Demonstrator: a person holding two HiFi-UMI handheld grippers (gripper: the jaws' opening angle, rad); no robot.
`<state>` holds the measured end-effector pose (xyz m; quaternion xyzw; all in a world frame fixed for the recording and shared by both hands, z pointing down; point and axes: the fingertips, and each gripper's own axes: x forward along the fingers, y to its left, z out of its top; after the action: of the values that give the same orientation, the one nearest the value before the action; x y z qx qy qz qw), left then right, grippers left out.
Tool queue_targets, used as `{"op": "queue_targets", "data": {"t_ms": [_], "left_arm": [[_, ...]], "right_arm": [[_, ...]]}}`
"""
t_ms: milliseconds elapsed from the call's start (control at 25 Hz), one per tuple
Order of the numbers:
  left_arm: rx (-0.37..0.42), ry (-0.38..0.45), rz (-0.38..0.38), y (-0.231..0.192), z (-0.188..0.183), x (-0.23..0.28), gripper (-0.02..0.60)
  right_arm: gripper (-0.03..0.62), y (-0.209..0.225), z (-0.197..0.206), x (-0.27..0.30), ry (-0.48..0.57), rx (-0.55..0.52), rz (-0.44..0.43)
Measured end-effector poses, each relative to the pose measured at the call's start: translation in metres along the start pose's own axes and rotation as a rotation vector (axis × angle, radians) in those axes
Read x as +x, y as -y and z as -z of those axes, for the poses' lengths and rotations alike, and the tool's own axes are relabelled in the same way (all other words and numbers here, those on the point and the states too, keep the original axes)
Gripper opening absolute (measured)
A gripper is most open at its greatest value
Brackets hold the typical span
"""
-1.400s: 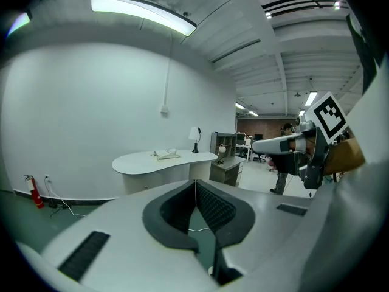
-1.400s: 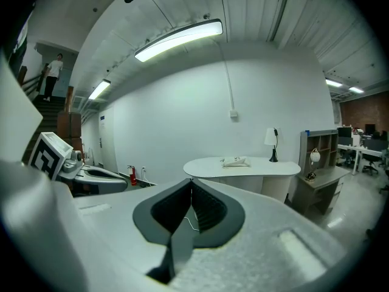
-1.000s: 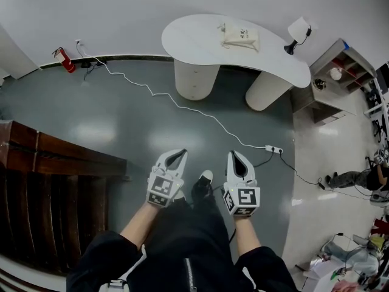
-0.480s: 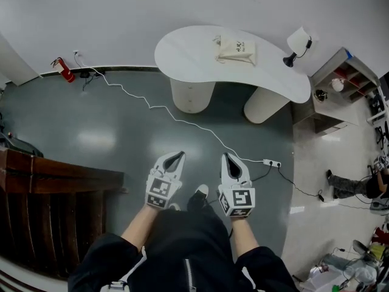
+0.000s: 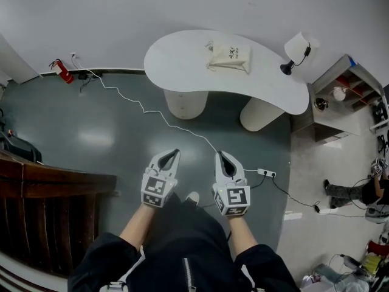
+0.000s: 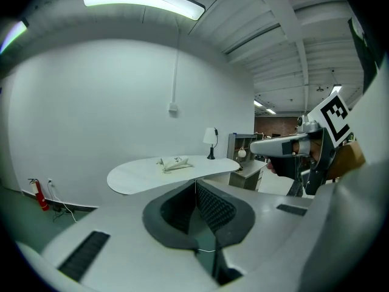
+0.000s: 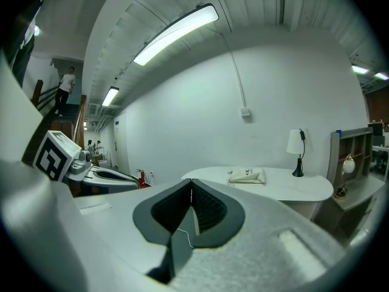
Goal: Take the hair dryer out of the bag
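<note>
The left tongs [image 5: 174, 153] and right tongs [image 5: 220, 155] are held side by side above the grey floor [image 5: 91, 132]. Each has its jaws pressed together with nothing between them. Both point toward the white bench [image 5: 176, 59], which stands well ahead of them. On it, beyond the tips of the right tongs, lies the cream bag [image 5: 230, 56], lying flat. The hair dryer itself cannot be made out; only the bag shows. A lamp [image 5: 297, 45] stands on the bench, further right of the bag.
</note>
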<state>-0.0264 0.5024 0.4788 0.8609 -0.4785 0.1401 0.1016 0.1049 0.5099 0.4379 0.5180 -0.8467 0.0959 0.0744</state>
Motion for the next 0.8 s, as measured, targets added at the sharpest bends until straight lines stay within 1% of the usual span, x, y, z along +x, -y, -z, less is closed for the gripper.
{"op": "queue_targets", "data": {"t_ms": [160,360,640,800], "left_arm": [[-0.013,-0.012,-0.013,0.000,-0.002,0.018,0.012],[-0.018,-0.017,-0.008,-0.004,-0.008,0.046,0.012],[-0.017,-0.020,0.037,-0.019,-0.020,0.103,0.012],[-0.013,-0.018,0.070,-0.037,-0.036,0.146,0.012]], "right_arm": [[0.005,0.015,0.005,0.010,-0.030,0.022,-0.039],[0.005,0.026,0.010,0.027,-0.084,0.004,-0.079],[0.005,0.052,0.005,0.061,-0.097,0.032,-0.074],[0.005,0.076,-0.010,0.096,-0.080,0.021,-0.037]]}}
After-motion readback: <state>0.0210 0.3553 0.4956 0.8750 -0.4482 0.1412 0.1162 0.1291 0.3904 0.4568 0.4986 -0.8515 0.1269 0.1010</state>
